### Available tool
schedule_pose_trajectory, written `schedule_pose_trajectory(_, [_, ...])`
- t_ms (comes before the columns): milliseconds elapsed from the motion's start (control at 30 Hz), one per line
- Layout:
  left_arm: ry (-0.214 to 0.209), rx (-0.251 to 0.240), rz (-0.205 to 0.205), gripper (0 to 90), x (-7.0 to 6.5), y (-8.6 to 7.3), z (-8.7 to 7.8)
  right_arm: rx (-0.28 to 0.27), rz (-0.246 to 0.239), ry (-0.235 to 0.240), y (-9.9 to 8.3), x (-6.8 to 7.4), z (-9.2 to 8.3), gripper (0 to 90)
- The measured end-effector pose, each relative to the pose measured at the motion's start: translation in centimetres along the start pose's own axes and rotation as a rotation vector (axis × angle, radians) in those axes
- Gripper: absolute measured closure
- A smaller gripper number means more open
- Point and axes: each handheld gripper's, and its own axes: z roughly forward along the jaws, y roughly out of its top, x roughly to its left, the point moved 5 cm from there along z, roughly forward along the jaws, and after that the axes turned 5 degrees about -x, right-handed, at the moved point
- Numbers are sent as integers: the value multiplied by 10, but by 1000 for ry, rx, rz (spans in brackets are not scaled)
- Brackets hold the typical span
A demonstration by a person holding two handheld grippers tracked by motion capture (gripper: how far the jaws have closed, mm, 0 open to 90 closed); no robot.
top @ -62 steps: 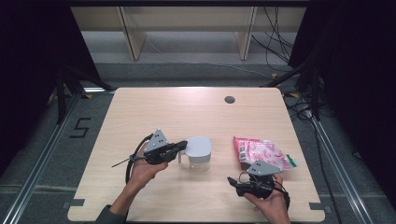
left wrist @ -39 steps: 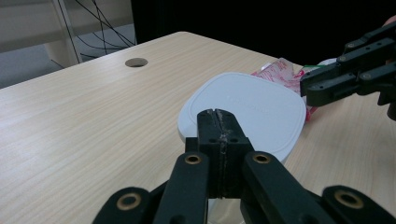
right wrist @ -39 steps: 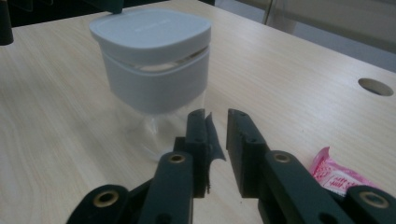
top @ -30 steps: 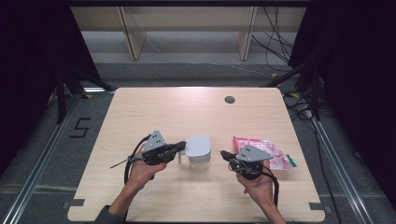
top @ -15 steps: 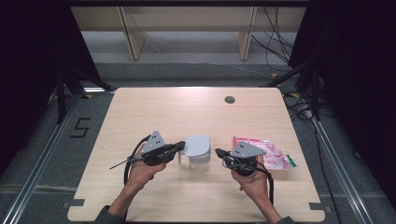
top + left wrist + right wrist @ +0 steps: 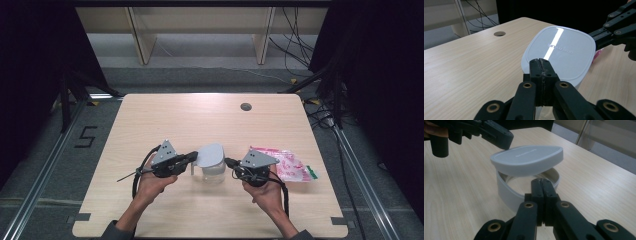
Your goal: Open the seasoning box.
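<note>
Since the earlier frames the right claw (image 6: 229,162) has come in from the pink packet toward the white container, while the left claw (image 6: 191,156) has kept its place at the container's other side. Nearest the person, both hands rest low over the desk (image 6: 165,115), each with its claw pointing inward at the container between them. Both claws are closed, jaws pressed flat together with nothing between them, as each gripper view shows. The left claw's tip lies at the edge of the grey-white lid (image 6: 210,154), which sits tilted and lifted on that side above the white container (image 6: 212,172); whether the tip touches the lid I cannot tell. From the right gripper view the lid (image 6: 527,160) hangs askew over the open rim of the container (image 6: 506,188), the right claw's tip just beside that rim. Right of the right hand lies the pink packet (image 6: 290,165). Farther back, a round cable hole (image 6: 245,106) sits in the desk.
</note>
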Motion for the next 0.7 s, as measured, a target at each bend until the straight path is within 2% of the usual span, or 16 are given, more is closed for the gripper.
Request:
schedule_pose_trajectory(167, [0, -7, 9, 887, 2, 0, 0, 1, -18, 17, 3, 3, 4, 900])
schedule_pose_trajectory(200, [8, -7, -7, 875, 1, -1, 0, -1, 3, 7, 4, 4, 3, 900])
schedule_pose_trajectory(233, [9, -5, -7, 857, 2, -1, -1, -3, -10, 7, 6, 4, 3, 900])
schedule_pose_trajectory(300, [7, -9, -11, 792, 2, -1, -1, -7, -20, 10, 8, 4, 3, 900])
schedule_pose_trajectory(333, [22, -5, -17, 748, 4, 0, -6, -6, -24, 16, 9, 4, 4, 900])
schedule_pose_trajectory(367, [22, -5, -17, 716, 4, 0, -6, -5, -29, 22, 10, 5, 5, 900])
schedule_pose_trajectory(400, [5, 6, -24, 674, 5, 0, -9, -7, -33, 24, 10, 5, 6, 900])
schedule_pose_trajectory(433, [14, 2, -22, 649, 4, -1, -12, -10, -34, 25, 10, 6, 7, 900])
schedule_pose_trajectory(533, [18, 15, 1, 596, 4, -4, -17, -10, -36, 23, 11, 7, 8, 900])
schedule_pose_trajectory(567, [39, 13, 23, 548, 6, -7, -23, -14, -23, 19, 13, 8, 8, 900])
schedule_pose_trajectory(600, [39, 13, 23, 532, 6, -7, -23, -14, -23, 19, 13, 8, 8, 900])
schedule_pose_trajectory(667, [53, 10, -8, 510, 9, -15, -33, -19, -31, 24, 15, 7, 9, 900])
schedule_pose_trajectory(700, [53, 10, -8, 500, 9, -15, -33, -19, -31, 24, 15, 7, 9, 900])
